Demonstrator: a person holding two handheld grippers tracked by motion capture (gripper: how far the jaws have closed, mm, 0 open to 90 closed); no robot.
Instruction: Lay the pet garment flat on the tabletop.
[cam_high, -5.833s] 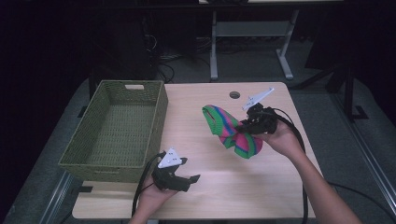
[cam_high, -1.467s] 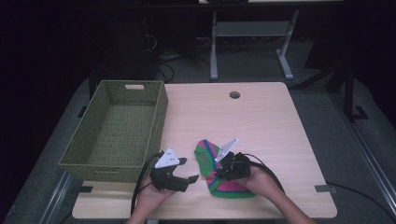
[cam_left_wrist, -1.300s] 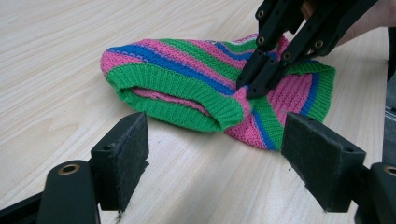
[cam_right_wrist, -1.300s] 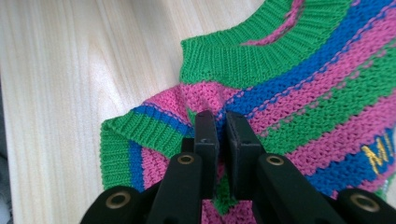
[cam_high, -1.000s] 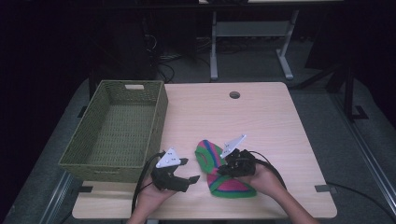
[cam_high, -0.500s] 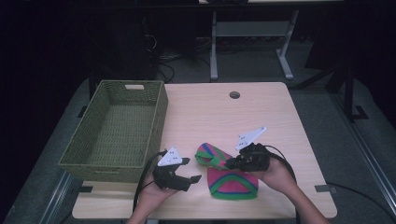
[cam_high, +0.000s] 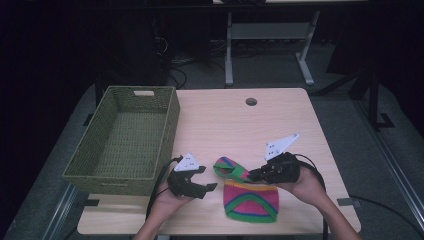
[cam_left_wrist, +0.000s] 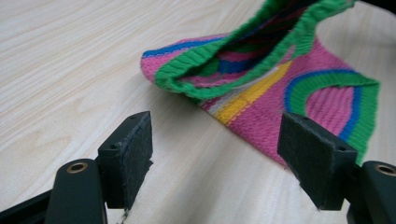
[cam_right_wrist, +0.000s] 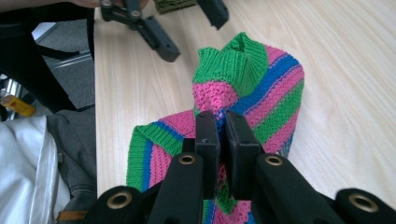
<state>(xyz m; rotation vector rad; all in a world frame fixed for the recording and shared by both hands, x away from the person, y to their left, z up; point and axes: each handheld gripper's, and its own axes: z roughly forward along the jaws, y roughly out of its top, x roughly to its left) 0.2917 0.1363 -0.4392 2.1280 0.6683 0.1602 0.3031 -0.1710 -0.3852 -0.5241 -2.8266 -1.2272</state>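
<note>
the knitted hat (cam_high: 249, 199) now lies low in the frame, near the front edge of the desk (cam_high: 280, 125), where a few seconds back it hung up in the right middle of the high view. since half a second ago the right tool (cam_high: 256, 174) has drawn a little to the right, and the hat's upper flap (cam_high: 231, 169) is stretched out toward the left tool (cam_high: 209, 187) while the lower part lies flat.

in the right gripper view the right tool (cam_right_wrist: 221, 122) is closed tight on a fold of the pink and green knit (cam_right_wrist: 243, 74), its jaws nearly meeting with cloth between them. in the left gripper view the left tool (cam_left_wrist: 215, 140) stands wide open and holds nothing, low over the wood just beside the hat's green rim (cam_left_wrist: 243, 65).

my reading: the hat is being spread or folded here, and the open tool looks ready to take the near edge. the woven basket (cam_high: 165, 125) at the left of the frame sits empty, well apart from the hat.
</note>
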